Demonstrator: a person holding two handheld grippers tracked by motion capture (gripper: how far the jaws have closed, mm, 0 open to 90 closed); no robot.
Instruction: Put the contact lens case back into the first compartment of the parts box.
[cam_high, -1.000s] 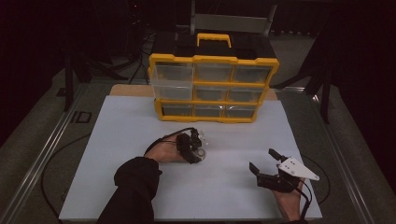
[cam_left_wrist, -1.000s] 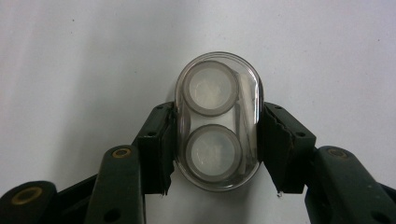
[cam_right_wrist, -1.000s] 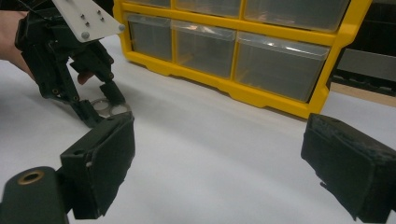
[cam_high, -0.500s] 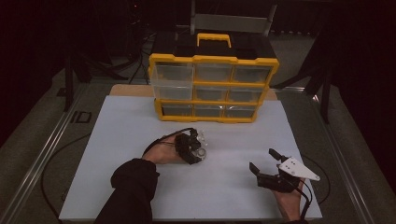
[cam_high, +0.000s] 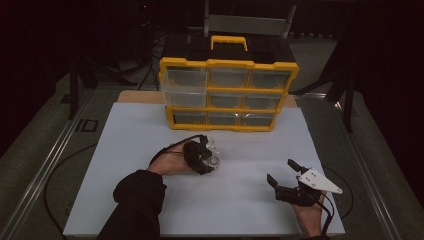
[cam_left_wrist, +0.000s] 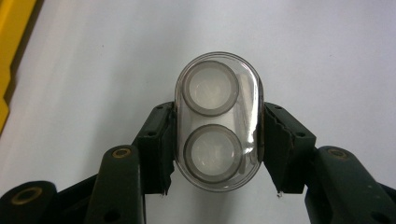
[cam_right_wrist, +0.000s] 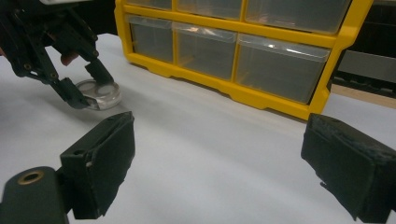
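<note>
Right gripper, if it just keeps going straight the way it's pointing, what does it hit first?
The right gripper, jaws open and empty, points across bare white table at the yellow drawer organizer. Probably it would meet the bottom row of clear drawers first. The left gripper with the clear case sits off that line, though depth is uncertain.

We see a white tabletop (cam_high: 150, 200). At its far edge, in the middle, stands a yellow drawer cabinet (cam_high: 227, 95) with clear drawers and a black top.
</note>
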